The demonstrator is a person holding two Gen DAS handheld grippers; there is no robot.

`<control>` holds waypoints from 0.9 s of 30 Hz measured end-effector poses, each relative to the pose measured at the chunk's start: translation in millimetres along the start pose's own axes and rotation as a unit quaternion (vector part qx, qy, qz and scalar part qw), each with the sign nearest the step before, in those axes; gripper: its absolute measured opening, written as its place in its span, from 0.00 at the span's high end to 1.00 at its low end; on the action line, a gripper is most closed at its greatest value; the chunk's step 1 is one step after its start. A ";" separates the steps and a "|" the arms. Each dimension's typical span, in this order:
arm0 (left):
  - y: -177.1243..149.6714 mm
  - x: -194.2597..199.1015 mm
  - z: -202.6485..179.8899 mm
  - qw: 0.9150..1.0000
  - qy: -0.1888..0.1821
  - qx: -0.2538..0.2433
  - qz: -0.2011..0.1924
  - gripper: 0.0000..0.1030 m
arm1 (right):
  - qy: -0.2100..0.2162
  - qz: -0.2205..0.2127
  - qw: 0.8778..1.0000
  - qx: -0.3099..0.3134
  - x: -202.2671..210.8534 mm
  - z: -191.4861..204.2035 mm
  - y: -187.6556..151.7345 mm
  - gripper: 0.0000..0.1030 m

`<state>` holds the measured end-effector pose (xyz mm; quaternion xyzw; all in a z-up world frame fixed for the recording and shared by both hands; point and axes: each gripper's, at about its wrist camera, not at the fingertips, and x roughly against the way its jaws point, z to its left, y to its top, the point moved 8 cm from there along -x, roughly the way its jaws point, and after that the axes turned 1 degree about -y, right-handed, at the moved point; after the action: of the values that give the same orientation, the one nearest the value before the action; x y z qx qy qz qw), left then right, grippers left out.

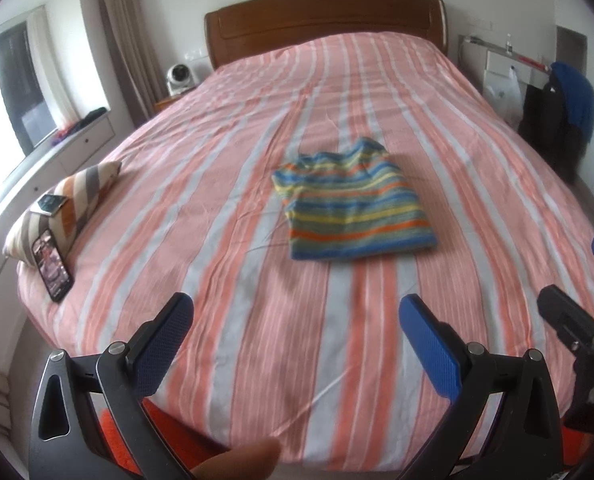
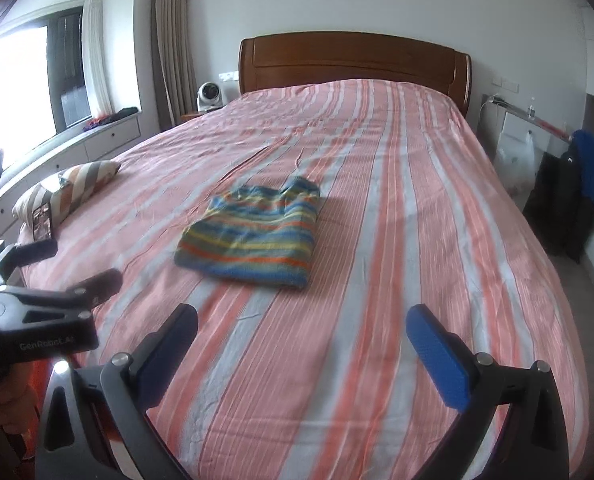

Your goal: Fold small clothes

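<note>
A folded striped knit top (image 1: 355, 204) is seen lying flat near the middle of the striped bedspread (image 1: 225, 184), well ahead of both claws and touched by neither. Its long axis is laid roughly towards the wooden headboard (image 1: 325, 12), neckline at the far end. The left gripper (image 1: 297, 344) and the right gripper (image 2: 303, 354) are held side by side above the near edge of the bed, tilted downward, jaws spread fully, nothing gripped. Neither is judged clearly nearer.
</note>
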<state>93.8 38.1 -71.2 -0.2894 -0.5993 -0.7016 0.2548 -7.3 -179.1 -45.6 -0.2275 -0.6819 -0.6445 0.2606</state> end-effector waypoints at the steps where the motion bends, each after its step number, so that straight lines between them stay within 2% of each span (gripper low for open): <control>1: -0.7 0.5 -1.0 1.000 -0.003 0.000 0.001 0.00 | -0.002 0.001 1.000 0.002 0.9 1.4 -1.1 0.00; 10: -8.4 -2.6 -5.2 1.000 -0.016 0.008 0.018 0.00 | -0.002 0.033 0.999 -0.005 -0.5 2.5 -6.9 0.00; 14: -8.4 -0.9 -6.6 1.000 -0.019 0.007 0.016 0.00 | -0.001 0.049 0.999 -0.003 -2.8 1.5 -11.8 0.00; 17: -3.6 3.0 -7.8 1.000 -0.028 0.005 0.000 0.00 | 0.005 0.057 0.998 -0.010 -3.3 -2.1 -11.8 0.00; 19: 1.0 6.2 -7.0 1.000 -0.024 0.001 -0.013 0.00 | 0.011 0.053 0.998 -0.014 -0.7 -5.4 -8.3 0.00; 22: 2.2 4.9 -8.1 1.000 -0.028 0.003 -0.005 0.00 | 0.015 0.036 0.999 -0.026 8.2 -12.3 -2.5 0.00; 27: -1.3 4.3 -16.8 0.999 -0.042 -0.006 -0.005 0.00 | -0.026 0.040 0.999 -0.021 5.7 -22.8 0.0 0.00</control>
<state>88.2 21.6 -70.9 -0.3172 -0.6068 -0.6934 0.2245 -10.2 -202.0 -41.1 -0.2763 -0.6651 -0.6418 0.2634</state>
